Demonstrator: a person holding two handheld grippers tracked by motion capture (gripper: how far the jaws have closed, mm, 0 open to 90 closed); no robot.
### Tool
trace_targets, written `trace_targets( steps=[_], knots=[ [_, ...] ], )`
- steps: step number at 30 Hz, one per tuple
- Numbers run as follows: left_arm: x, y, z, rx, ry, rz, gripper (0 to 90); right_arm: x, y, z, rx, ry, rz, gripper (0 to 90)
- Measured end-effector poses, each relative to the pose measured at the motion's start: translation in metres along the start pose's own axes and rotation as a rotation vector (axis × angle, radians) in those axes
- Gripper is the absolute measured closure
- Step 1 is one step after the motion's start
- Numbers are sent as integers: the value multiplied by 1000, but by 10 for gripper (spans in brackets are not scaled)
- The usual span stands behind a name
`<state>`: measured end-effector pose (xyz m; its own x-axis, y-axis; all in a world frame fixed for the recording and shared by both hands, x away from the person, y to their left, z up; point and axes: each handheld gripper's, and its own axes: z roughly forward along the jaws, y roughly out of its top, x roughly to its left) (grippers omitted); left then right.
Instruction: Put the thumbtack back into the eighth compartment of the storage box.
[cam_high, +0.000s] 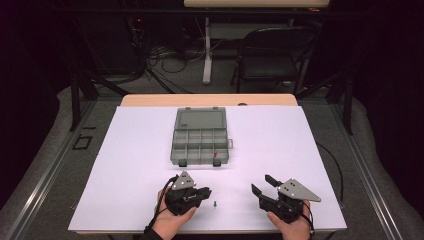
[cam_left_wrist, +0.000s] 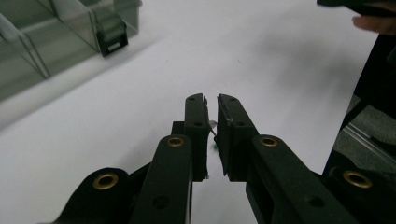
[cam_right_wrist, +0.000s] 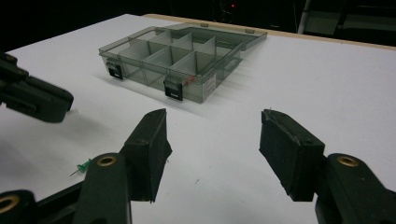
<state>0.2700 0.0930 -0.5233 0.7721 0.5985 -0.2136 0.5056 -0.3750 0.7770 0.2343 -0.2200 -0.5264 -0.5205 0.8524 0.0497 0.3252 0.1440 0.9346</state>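
Observation:
A grey see-through compartment box (cam_high: 176, 142) lies open mid-table, its lid folded back; a small red pin (cam_high: 215, 152) rests in its front right compartment. A green pushpin (cam_high: 215, 203) lies on the white sheet, just right of my left gripper (cam_high: 206, 192). That gripper hovers near the front edge with its jaws almost together. In the left gripper view (cam_left_wrist: 210, 99) a thin needle and a green speck show through the narrow slit; I cannot tell whether anything is pinched. My right gripper (cam_high: 261, 183) (cam_right_wrist: 215, 123) stands open, nothing between its pads, aimed at the box (cam_right_wrist: 140, 74).
The white sheet (cam_high: 280, 135) covers the table, with bare room on both sides of the box. Its front edge runs just under both hands. A black chair (cam_high: 272, 55) and cables sit behind the table.

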Motion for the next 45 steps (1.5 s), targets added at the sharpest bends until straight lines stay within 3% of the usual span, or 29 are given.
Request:
trace_targets(
  steps=[11, 25, 29, 34, 45],
  knots=[
    [10, 40, -15, -48, 33, 26, 830, -1, 0, 0, -1, -1, 6, 411],
    [24, 86, -8, -48, 53, 26, 830, -2, 0, 0, -1, -2, 9, 411],
    [30, 94, -2, -37, 70, 27, 829, -2, 0, 0, -1, -2, 8, 411],
    [38, 100, 9, -22, 89, 1, 829, -2, 0, 0, -1, -1, 8, 411],
    [54, 105, 33, 7, 124, -31, 829, -2, 0, 0, -2, -1, 7, 411]
  ],
)
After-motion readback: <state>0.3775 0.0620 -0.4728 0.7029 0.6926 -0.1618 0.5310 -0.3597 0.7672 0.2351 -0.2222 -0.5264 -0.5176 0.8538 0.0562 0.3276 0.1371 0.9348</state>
